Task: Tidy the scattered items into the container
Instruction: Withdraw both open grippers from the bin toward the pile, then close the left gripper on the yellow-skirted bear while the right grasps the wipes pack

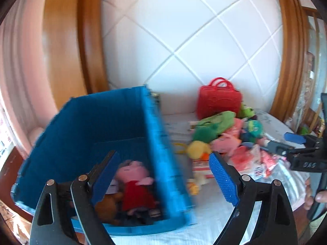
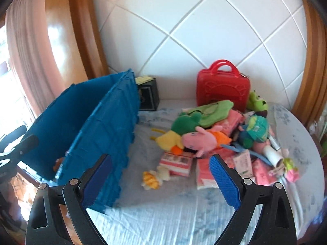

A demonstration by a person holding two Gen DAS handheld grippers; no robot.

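A blue crate (image 1: 98, 122) stands on the left of the bed. In it lie a pink pig plush in a red dress (image 1: 134, 185) and a brown plush (image 1: 107, 204). My left gripper (image 1: 162, 157) hangs open above the crate's right wall, with nothing between its fingers. My right gripper (image 2: 160, 159) is open and empty over the sheet, between the crate (image 2: 98, 134) and a heap of toys. The heap holds a pink pig in orange (image 2: 202, 138), a yellow duck (image 2: 169, 140), a green frog (image 2: 186, 122), a teal plush (image 2: 255, 130) and pink boxes (image 2: 177, 163).
A red carry case (image 2: 222, 87) stands behind the heap against the white quilted headboard (image 2: 184, 30). A black box (image 2: 148, 96) sits behind the crate. A small yellow-and-white toy (image 2: 153, 178) lies alone on the sheet (image 2: 173, 214). A pink curtain (image 2: 26, 51) hangs at the left.
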